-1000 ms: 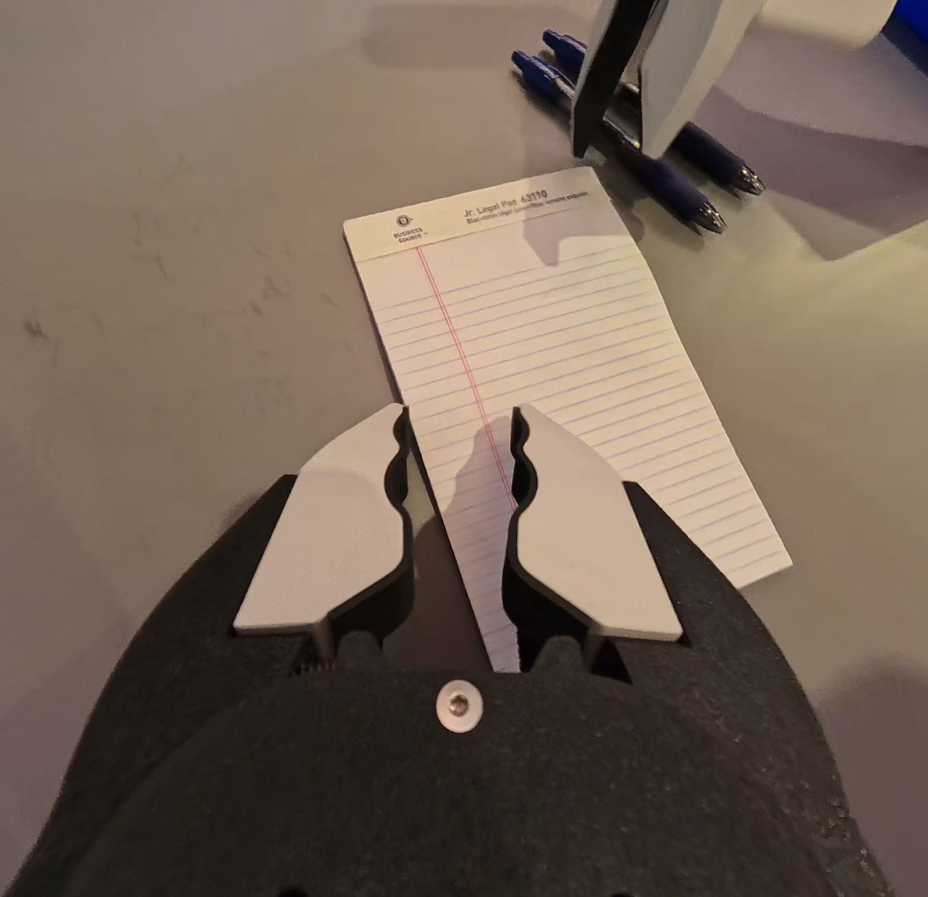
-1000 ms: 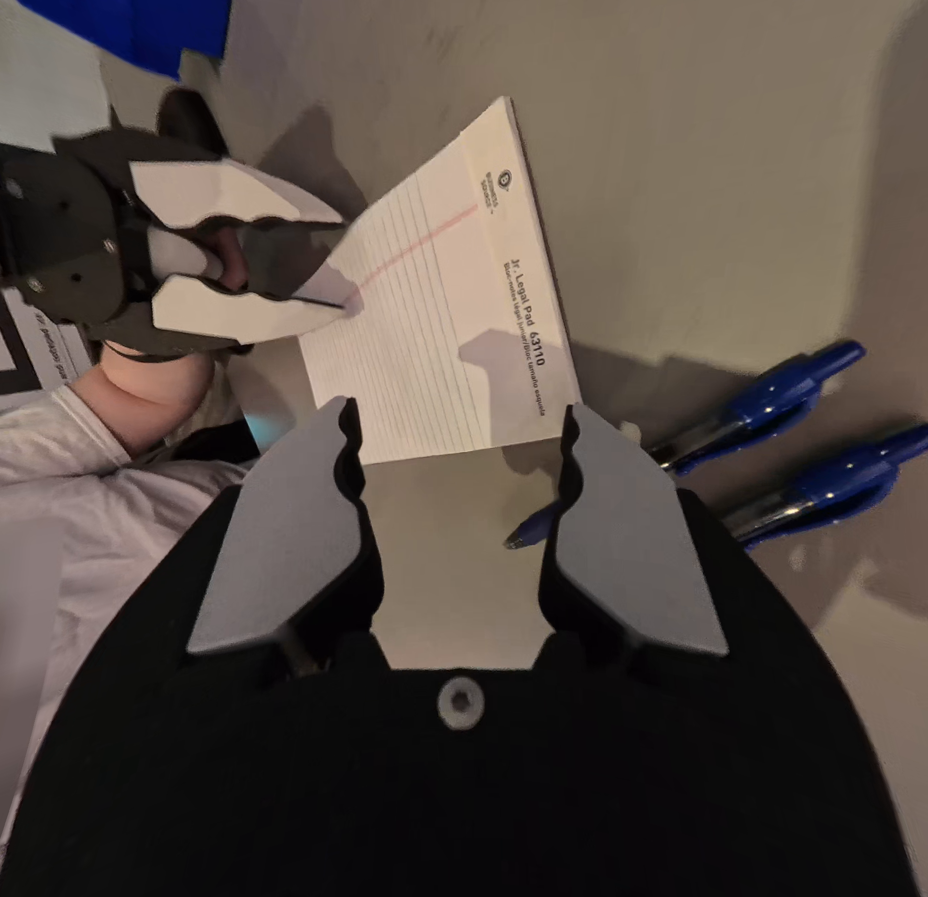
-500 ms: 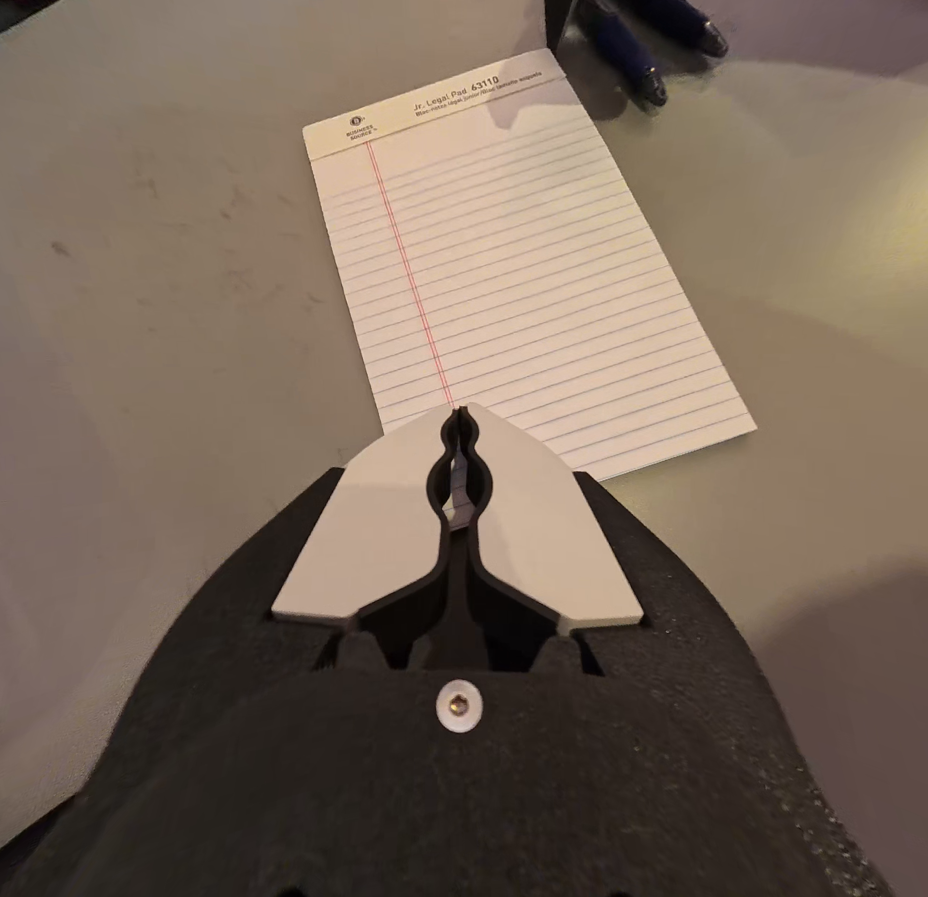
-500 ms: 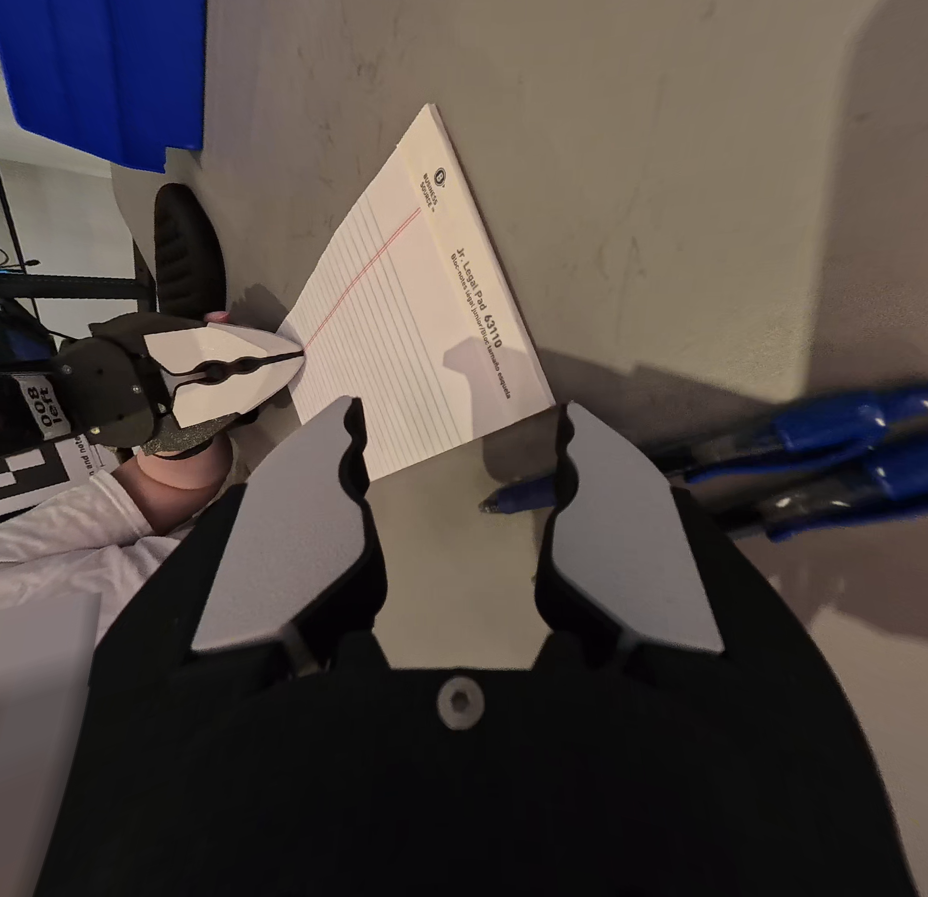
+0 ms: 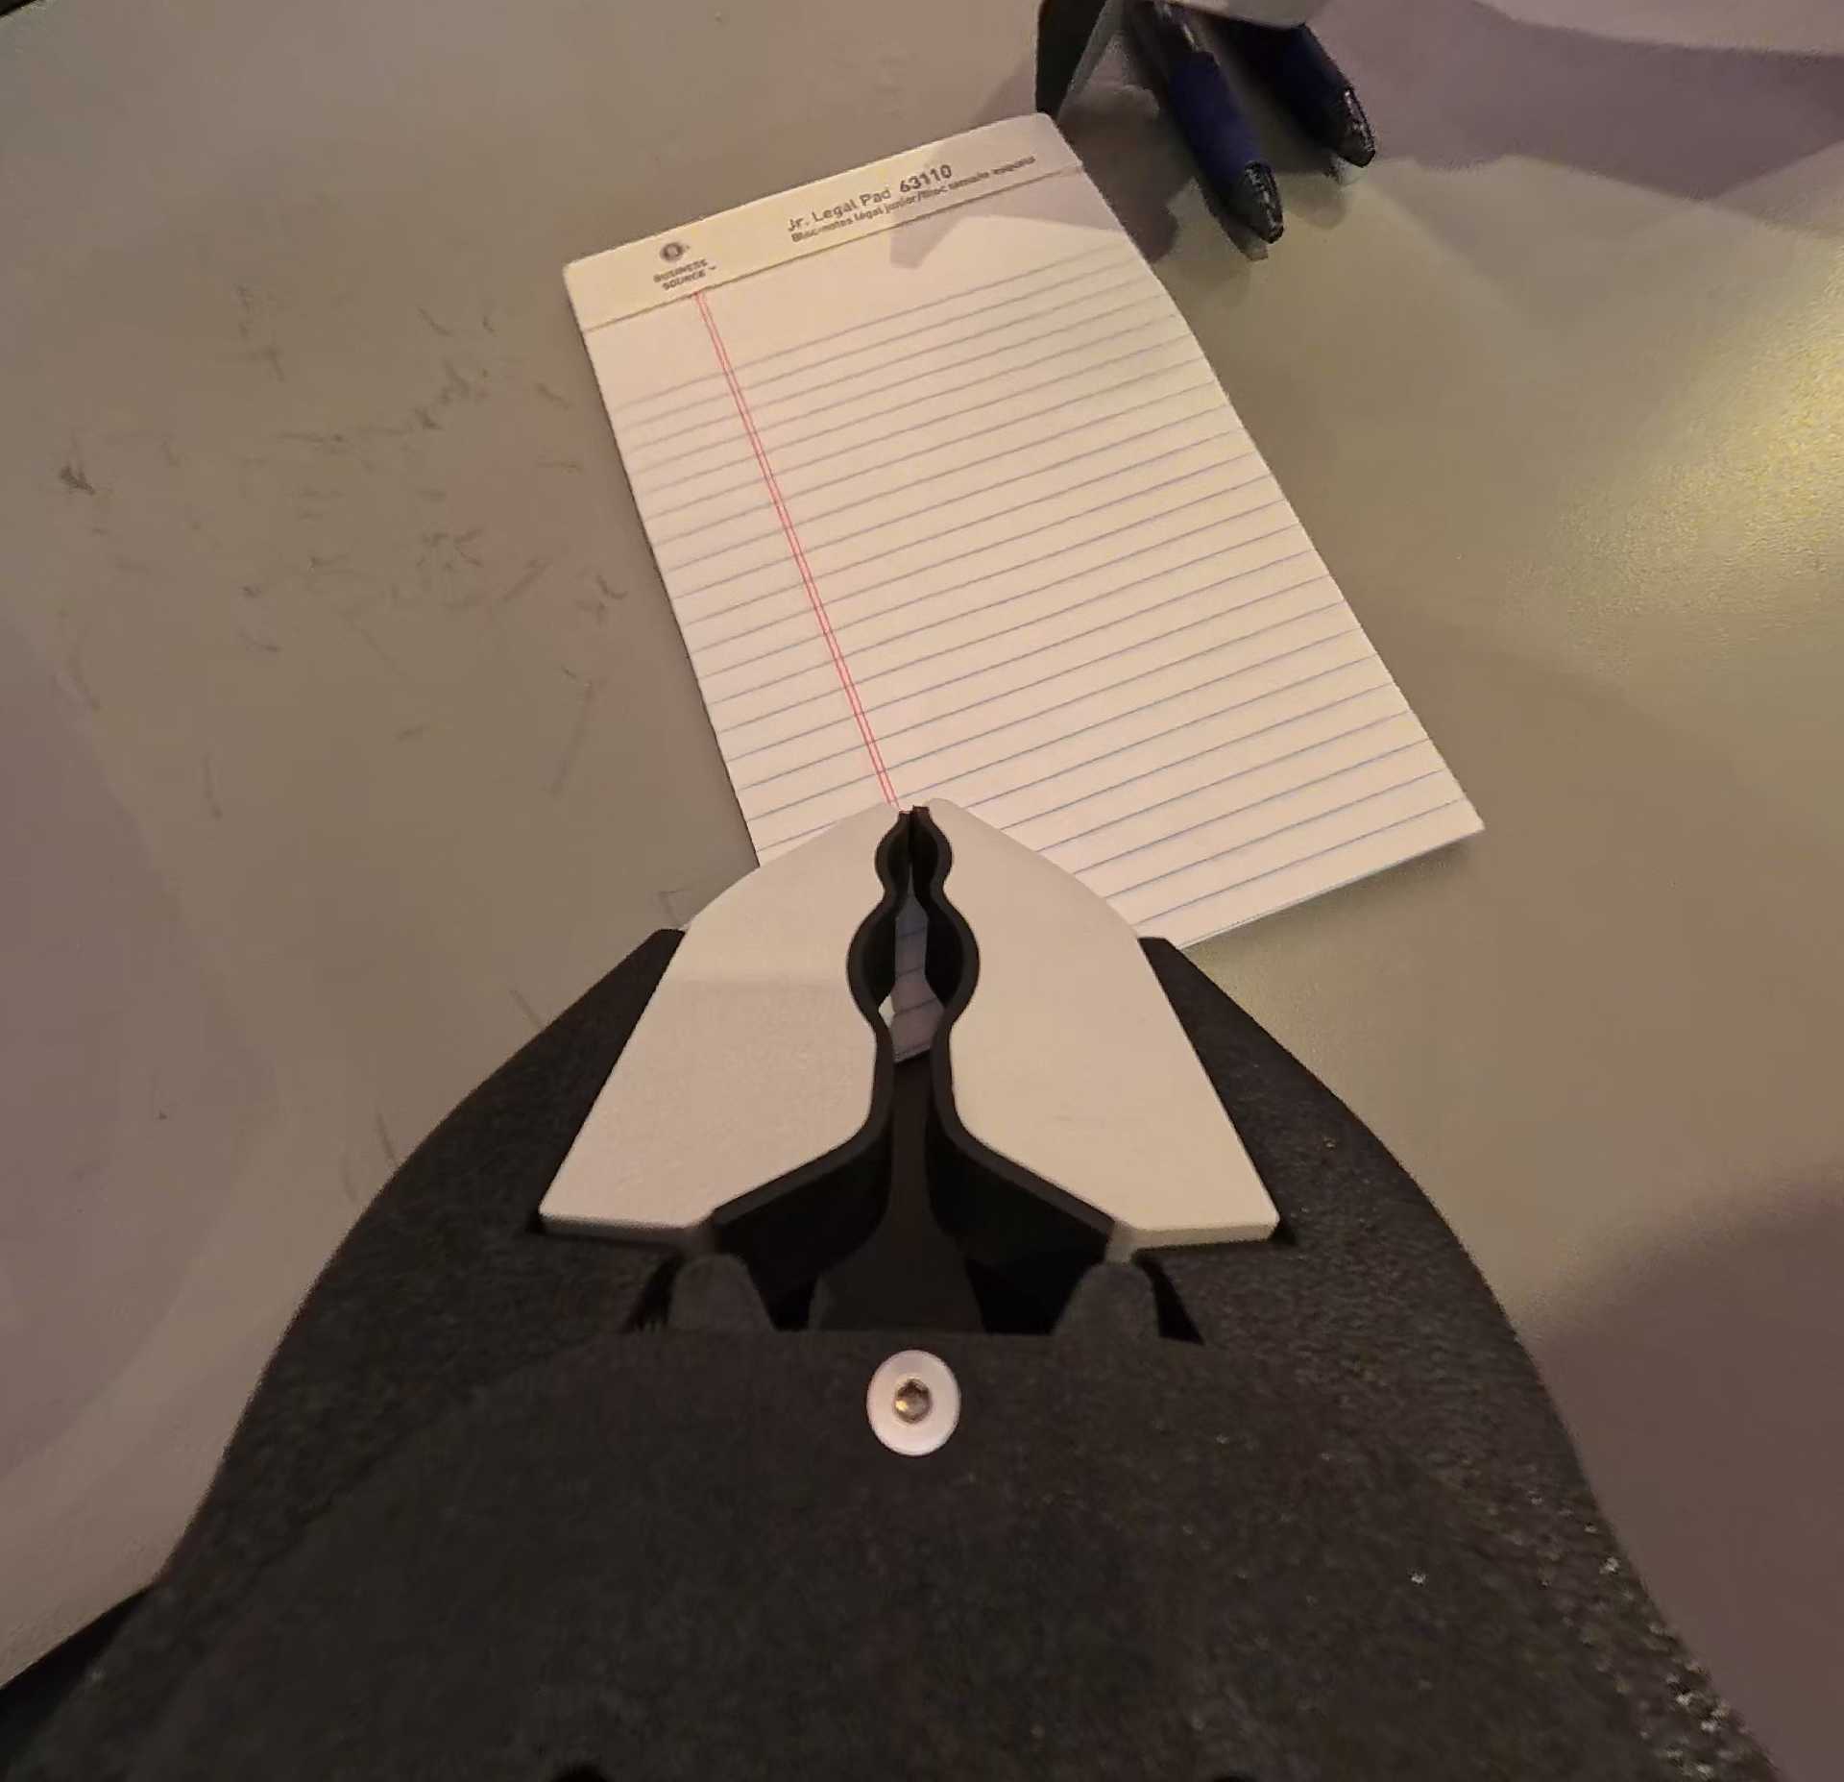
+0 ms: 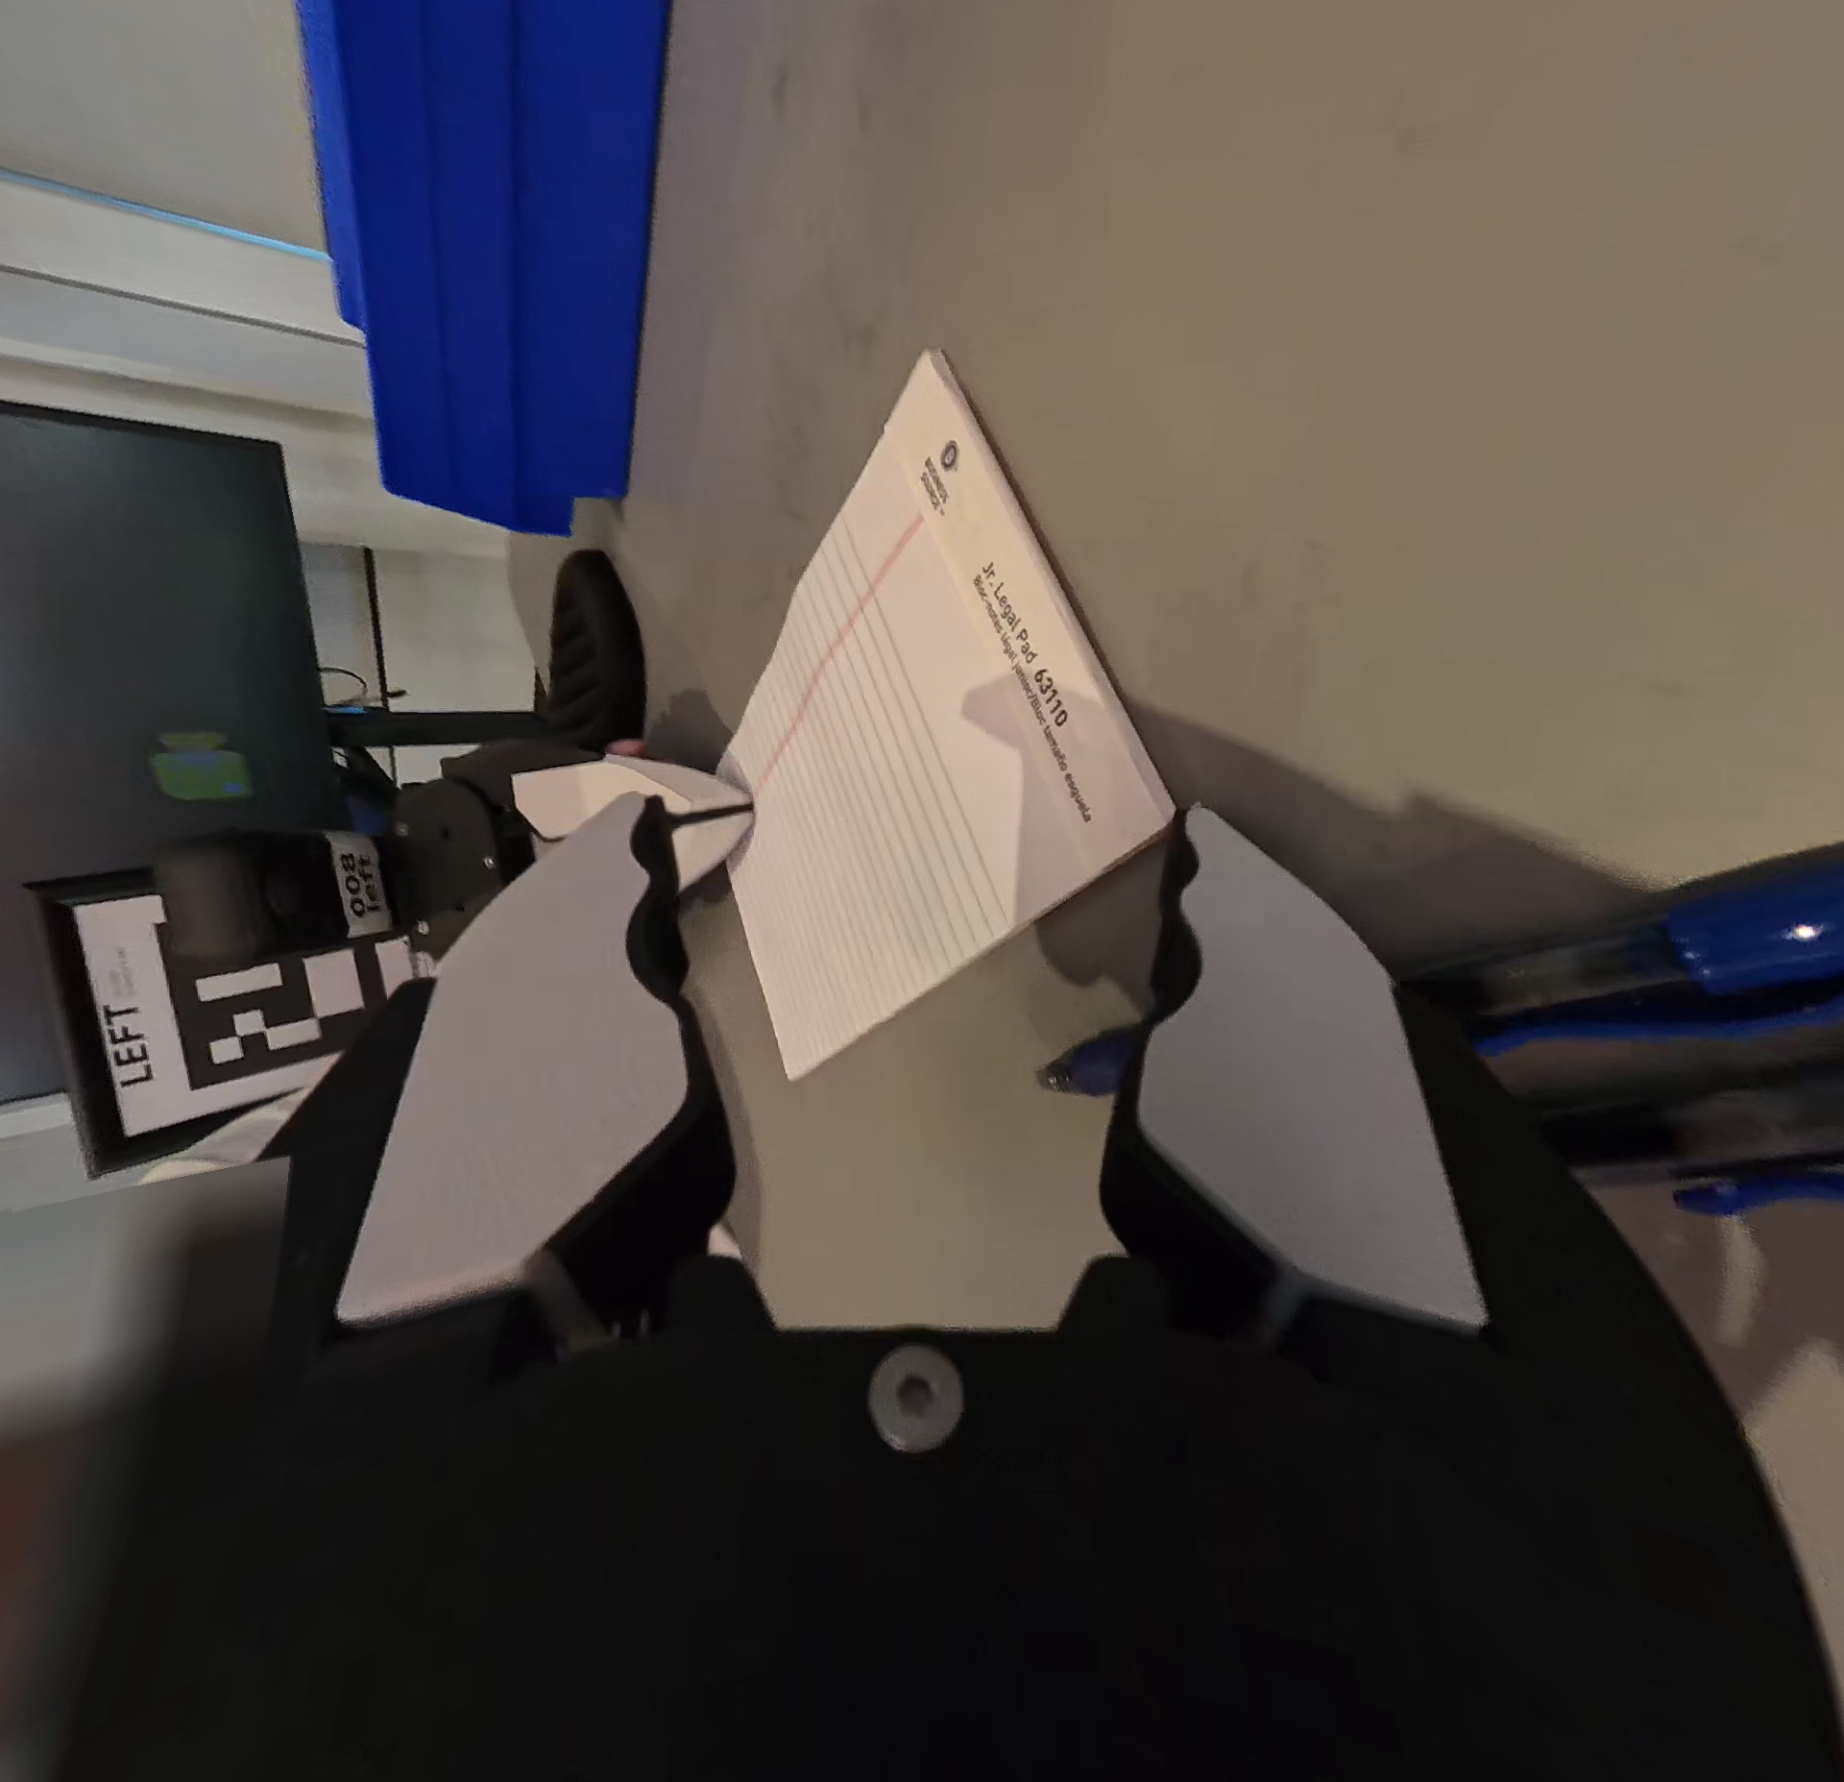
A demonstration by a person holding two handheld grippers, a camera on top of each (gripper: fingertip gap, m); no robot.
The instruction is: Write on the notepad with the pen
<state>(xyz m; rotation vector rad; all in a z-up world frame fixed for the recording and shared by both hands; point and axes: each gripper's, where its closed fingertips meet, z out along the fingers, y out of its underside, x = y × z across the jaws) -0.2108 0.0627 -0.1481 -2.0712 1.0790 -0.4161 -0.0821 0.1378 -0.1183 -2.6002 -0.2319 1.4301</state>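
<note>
On the grey counter [image 5: 299, 536], the left hand-held gripper [image 5: 913, 816] pinches the lined notepad [image 5: 998, 536] by its near edge. The right hand-held gripper [image 6: 913, 836], spread, hovers beside blue pens [image 6: 1093, 1073]; next it must grasp one.

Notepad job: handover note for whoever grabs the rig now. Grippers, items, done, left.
Left gripper: shut on the notepad, pinching its near edge by the red margin line; whether it holds one sheet or more, cannot tell.
Right gripper: open, empty, above the table just beyond the pad's top edge.
Pens: at least two blue ones lying on the table past the pad's top right corner, partly under the right gripper.
Done: pad secured.
Left: grasp a pen, write on the page, which is blank.
</note>
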